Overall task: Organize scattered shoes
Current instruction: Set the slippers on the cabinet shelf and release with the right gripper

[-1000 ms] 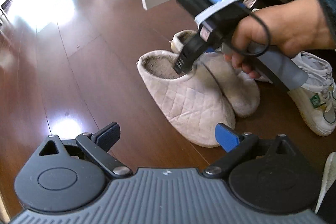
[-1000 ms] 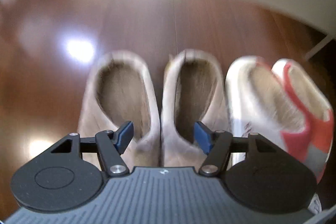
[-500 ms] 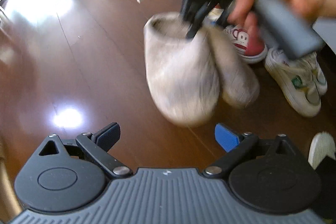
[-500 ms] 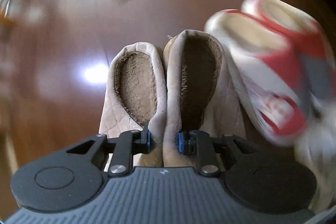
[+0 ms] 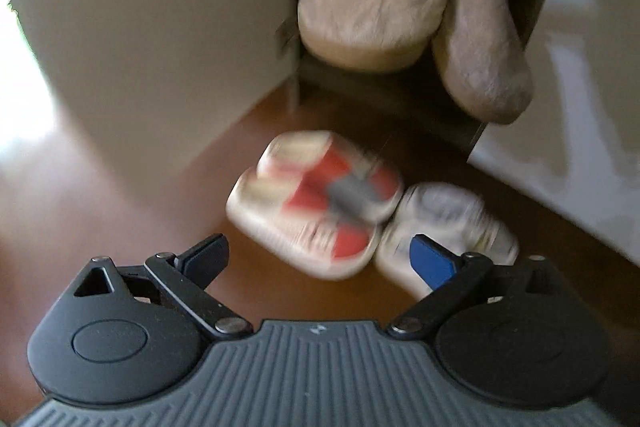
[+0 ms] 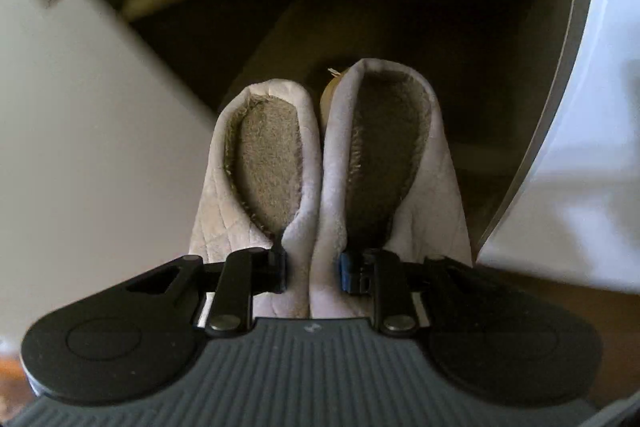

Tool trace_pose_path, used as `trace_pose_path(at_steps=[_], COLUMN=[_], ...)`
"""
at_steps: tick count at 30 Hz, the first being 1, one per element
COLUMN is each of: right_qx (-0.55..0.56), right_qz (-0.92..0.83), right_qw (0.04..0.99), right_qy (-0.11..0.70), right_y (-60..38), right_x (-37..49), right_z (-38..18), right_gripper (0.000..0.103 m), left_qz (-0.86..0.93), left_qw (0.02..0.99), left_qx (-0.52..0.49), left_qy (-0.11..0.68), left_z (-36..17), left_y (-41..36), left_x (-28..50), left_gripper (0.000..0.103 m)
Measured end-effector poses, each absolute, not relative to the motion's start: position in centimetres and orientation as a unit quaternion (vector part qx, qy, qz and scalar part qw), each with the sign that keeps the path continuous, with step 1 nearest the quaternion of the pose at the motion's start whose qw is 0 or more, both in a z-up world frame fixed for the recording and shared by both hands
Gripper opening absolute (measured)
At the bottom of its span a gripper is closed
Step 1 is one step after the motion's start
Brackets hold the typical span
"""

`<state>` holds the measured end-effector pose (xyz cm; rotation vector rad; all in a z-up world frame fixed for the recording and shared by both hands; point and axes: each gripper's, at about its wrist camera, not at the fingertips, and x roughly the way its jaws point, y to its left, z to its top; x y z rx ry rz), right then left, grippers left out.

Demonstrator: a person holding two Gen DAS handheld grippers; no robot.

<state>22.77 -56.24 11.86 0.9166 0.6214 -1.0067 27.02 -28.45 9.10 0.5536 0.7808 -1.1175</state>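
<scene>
The right tool (image 6: pixel 312 273) is clamped narrow on the two beige slippers (image 6: pixel 320 155), pinching their touching inner heel walls together so both hang as one bundle at the middle of the right wrist view, in front of a dark cabinet opening (image 6: pixel 400 27). Judging by the way the quilted cloth folds and sags, they are light, soft and squashy; the paired heel rims look like the sensible place to grip, though a soft rim could slip out. The left tool (image 5: pixel 320 257) stands wide with nothing in it. On the floor (image 5: pixel 80 207) below lie a red-and-white pair of shoes (image 5: pixel 312 203) and, blurred, what looks like one white pair (image 5: pixel 448 219).
</scene>
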Motion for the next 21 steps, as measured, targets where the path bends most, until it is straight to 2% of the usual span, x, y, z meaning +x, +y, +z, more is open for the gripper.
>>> trace_pose_path(at_steps=[3,7,13,21], right_qx=[0.397,0.364,0.255,0.186], right_qz=[-0.512,-0.547,-0.534,-0.491], right_qw=[0.714,0.702,0.755,0.794], right_qy=[0.265,0.275,0.282,0.307], right_y=[-60.3,-65.2,-65.5,-66.4], right_x=[23.2,25.3,26.6,25.6], right_z=[11.5,8.1,5.2,5.6], right_gripper=[0.021,0.021,0.024,0.030], left_qz=[-0.549,-0.583,-0.630,-0.648], left_qw=[0.724,0.707,0.671,0.663], left_qx=[0.276,0.284,0.294,0.272], left_qy=[0.313,0.281,0.258,0.257], left_z=[8.0,6.4,3.7,3.8], left_y=[-33.2,-38.5,-43.9,-47.7], left_x=[26.9,26.9,26.1,26.2], left_gripper=[0.098,0.098,0.098,0.097])
